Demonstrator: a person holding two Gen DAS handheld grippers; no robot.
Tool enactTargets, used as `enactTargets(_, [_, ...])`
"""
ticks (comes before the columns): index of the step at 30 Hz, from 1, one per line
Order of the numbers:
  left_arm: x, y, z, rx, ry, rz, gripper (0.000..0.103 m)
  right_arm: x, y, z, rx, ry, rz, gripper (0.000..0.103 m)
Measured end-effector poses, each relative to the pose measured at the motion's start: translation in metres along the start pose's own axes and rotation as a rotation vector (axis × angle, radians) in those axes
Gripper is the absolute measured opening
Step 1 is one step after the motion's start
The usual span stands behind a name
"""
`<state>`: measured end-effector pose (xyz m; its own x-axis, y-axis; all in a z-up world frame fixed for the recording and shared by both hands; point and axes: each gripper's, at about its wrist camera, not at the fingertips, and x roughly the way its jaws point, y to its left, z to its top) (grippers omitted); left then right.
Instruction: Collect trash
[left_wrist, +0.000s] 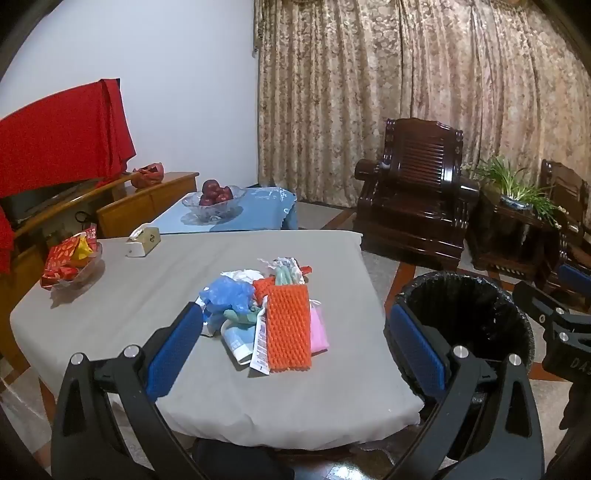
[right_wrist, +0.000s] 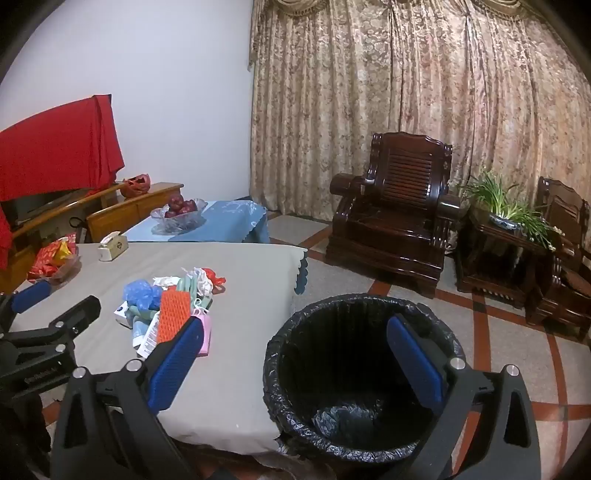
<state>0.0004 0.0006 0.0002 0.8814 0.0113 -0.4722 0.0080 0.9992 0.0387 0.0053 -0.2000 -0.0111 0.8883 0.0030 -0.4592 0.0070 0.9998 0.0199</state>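
A pile of trash lies on the grey-covered table (left_wrist: 110, 306): an orange foam net (left_wrist: 288, 328), a blue plastic bag (left_wrist: 227, 291), a white tube (left_wrist: 260, 341), a pink pouch (left_wrist: 318, 332) and crumpled wrappers (left_wrist: 284, 267). The pile also shows in the right wrist view, with the orange net (right_wrist: 173, 315) on top. A bin with a black liner (right_wrist: 362, 373) stands on the floor right of the table. My left gripper (left_wrist: 295, 347) is open, above the table's near edge, just short of the pile. My right gripper (right_wrist: 295, 358) is open over the bin's near rim. Both are empty.
A tissue box (left_wrist: 143, 240) and a glass bowl of red packets (left_wrist: 72, 260) sit on the table's far left. A blue table with a bowl of apples (left_wrist: 215, 201) stands behind. Dark wooden armchairs (left_wrist: 413, 192) and a potted plant (left_wrist: 517, 184) stand on the right.
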Motion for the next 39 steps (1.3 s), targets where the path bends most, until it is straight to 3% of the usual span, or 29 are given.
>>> enactTargets(39, [0.006,0.002,-0.003,-0.005,0.003,-0.007,0.098,0.004,0.002,0.0,-0.009,0.002,-0.004,0.097])
